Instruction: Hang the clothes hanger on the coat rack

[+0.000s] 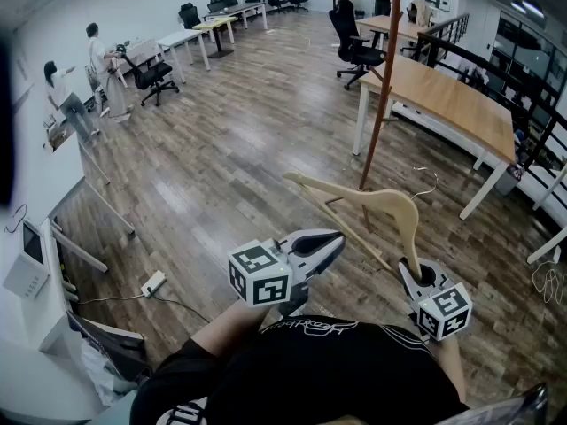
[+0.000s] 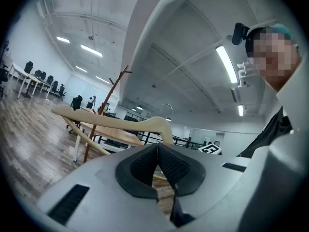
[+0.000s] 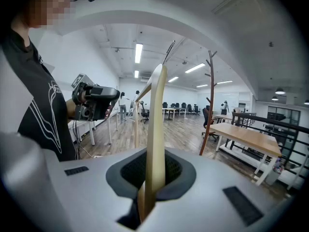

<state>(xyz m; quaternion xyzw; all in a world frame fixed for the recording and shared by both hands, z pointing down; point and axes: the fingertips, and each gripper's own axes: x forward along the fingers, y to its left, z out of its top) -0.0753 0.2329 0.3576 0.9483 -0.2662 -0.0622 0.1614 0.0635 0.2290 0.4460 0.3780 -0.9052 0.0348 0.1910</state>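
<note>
A pale wooden clothes hanger point(image 1: 372, 204) with a metal hook point(image 1: 431, 184) is held out in front of me. My right gripper point(image 1: 423, 274) is shut on one end of it, and in the right gripper view the hanger point(image 3: 157, 124) rises straight up from between the pads of that gripper point(image 3: 155, 175). My left gripper point(image 1: 330, 239) is beside the hanger's lower bar, its jaws shut with nothing between them point(image 2: 157, 146). The brown coat rack point(image 1: 381, 78) stands a few steps ahead, beyond the hanger, and also shows as a coat rack point(image 3: 210, 105) in the right gripper view.
A long wooden table point(image 1: 452, 100) with white legs stands right of the rack, with a black railing point(image 1: 523, 87) behind it. Office chairs point(image 1: 354, 42) and desks point(image 1: 190, 38) line the far side. Two people point(image 1: 84, 82) stand at the left. A power strip point(image 1: 152, 283) lies on the floor.
</note>
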